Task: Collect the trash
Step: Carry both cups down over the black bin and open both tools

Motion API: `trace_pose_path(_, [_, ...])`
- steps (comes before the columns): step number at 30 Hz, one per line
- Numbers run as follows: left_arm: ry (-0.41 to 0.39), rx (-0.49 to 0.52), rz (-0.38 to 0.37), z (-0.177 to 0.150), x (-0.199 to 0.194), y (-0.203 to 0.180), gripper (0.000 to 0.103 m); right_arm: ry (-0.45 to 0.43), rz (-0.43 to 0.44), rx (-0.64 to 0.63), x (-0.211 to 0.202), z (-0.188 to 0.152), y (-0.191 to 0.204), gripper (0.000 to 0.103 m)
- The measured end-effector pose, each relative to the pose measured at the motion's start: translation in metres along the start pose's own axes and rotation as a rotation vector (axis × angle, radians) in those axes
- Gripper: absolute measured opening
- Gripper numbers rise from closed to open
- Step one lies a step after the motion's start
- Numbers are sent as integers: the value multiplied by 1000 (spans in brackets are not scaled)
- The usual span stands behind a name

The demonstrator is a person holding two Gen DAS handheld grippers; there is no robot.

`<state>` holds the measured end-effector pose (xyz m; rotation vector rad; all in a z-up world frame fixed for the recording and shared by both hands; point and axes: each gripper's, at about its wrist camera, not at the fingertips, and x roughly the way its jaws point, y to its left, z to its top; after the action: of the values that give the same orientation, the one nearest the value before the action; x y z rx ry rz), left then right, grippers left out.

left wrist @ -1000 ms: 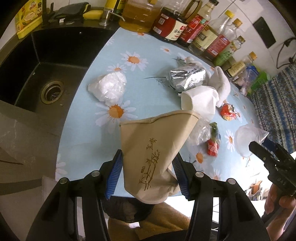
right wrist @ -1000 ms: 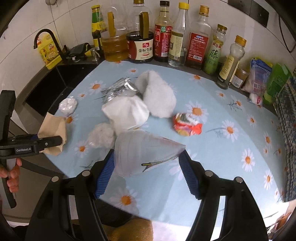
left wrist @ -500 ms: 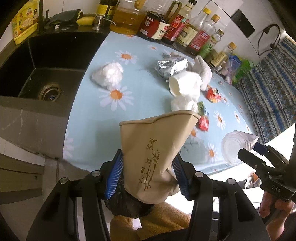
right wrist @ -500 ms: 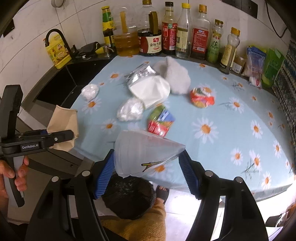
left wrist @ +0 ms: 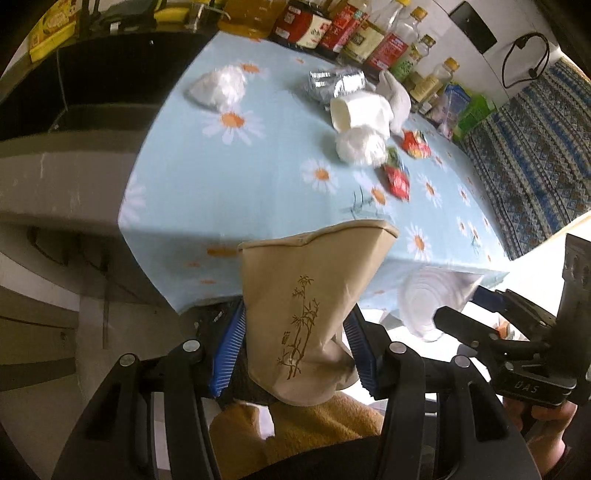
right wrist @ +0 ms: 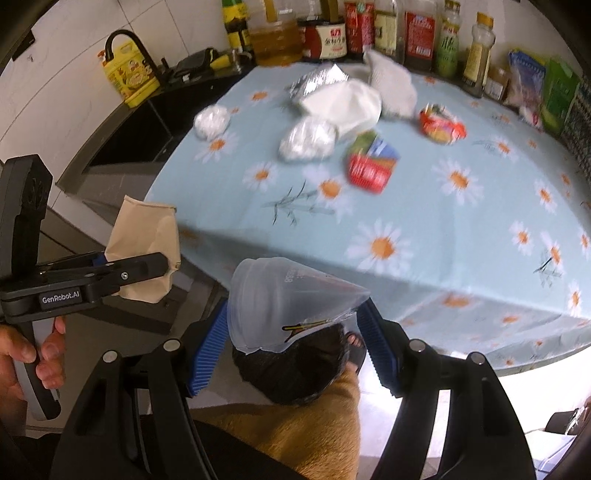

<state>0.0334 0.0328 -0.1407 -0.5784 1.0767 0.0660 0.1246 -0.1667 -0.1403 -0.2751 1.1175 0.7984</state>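
Left gripper (left wrist: 295, 345) clamped, right gripper (right wrist: 291, 349) clamped wider; both pointing steeply down, hand-held

1. My left gripper (left wrist: 295, 343) pinches the crushed beige paper cup (left wrist: 314, 295), off the front edge of the daisy-print blue tablecloth (left wrist: 258, 177).
2. My right gripper (right wrist: 291, 343) clamps the crumpled clear plastic cup (right wrist: 288, 302), right of the left one, also past that edge.
3. Below both, apparently on the floor, sits a black-lined bin (right wrist: 295, 373).
4. On the cloth, a white paper cup (left wrist: 360, 110) lies before the foil wrapper (left wrist: 338, 83); bottles (right wrist: 417, 33) line the back.
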Motion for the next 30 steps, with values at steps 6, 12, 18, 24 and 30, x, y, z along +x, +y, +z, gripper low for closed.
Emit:
trace_pose_path(6, [76, -2, -2, -22, 20, 5, 51, 72, 36, 7, 19, -18, 4, 69])
trace_pose_path(12, [136, -8, 5, -39, 36, 9, 52, 130, 65, 12, 35, -29, 5, 69])
trace_pose_path(18, [198, -25, -2, -48, 51, 12, 56, 172, 120, 39, 44, -34, 1, 73])
trace_pose_path(24, [211, -77, 8, -48, 57, 24, 79, 176, 149, 90, 44, -33, -8, 83])
trace_pose_path(30, [190, -67, 25, -41, 53, 23, 78, 146, 126, 91, 33, -27, -15, 83])
